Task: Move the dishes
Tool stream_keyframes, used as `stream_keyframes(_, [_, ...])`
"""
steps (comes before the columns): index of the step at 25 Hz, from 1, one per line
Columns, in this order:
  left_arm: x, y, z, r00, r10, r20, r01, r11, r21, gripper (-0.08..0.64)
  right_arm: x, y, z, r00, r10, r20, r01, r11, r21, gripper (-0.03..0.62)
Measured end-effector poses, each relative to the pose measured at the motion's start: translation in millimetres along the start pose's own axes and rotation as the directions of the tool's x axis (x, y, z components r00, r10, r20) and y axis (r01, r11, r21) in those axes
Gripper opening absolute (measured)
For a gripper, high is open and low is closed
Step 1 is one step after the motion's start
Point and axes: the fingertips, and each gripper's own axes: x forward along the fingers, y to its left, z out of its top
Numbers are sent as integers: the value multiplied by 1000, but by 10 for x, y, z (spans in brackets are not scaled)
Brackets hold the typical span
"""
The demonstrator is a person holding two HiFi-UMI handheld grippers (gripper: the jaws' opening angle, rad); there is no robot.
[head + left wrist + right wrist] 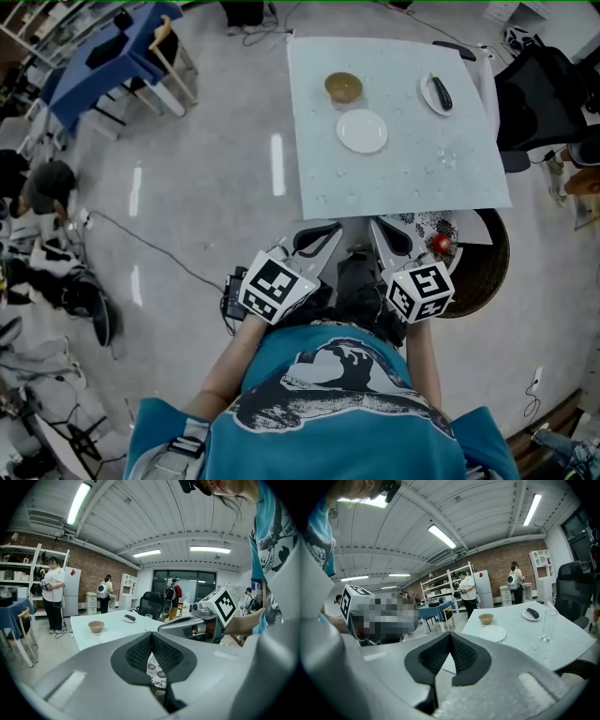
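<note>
**Head view.** The pale square table (403,178) stands ahead of the person. The dishes sit on its far half:
- a tan round bowl (343,87) on the far left;
- a flat white plate (362,130) just nearer than the bowl;
- a small white plate with a dark aubergine (437,94) on the far right.

The left gripper (330,231) and right gripper (379,227) are held close to the body at the table's near edge, well apart from every dish.

This fits two stages: the dishes waiting to be picked up, or the dishes just set down there. Nothing marks where they are meant to go. Any grasp would need the jaws parted and a long reach across the table. The flat plate offers only a thin rim to pinch.

A clear drinking glass (446,157) is faint here. A dark round basket (487,272) on the near right is partly hidden under the table, and the small red thing in it can't be identified.

**Left gripper view.** The left gripper (151,637) has its black pads pressed together with nothing between them. The bowl (96,626) and the aubergine plate (130,618) are small in the distance. The white plate nearly disappears against the tabletop.

**Right gripper view.** The right gripper (450,637) is also clenched on nothing. The bowl (486,618), white plate (492,633), aubergine plate (531,614) and glass (548,625) are all plain. The table's near corner is cut off by the gripper body.
</note>
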Motion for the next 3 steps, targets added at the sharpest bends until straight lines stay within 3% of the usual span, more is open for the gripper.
stream_keyframes(3, [-19,29,-17,1000,3,-4,-3,1000,-9,14,15,2,1,1000,0,7,0,1000,3,2])
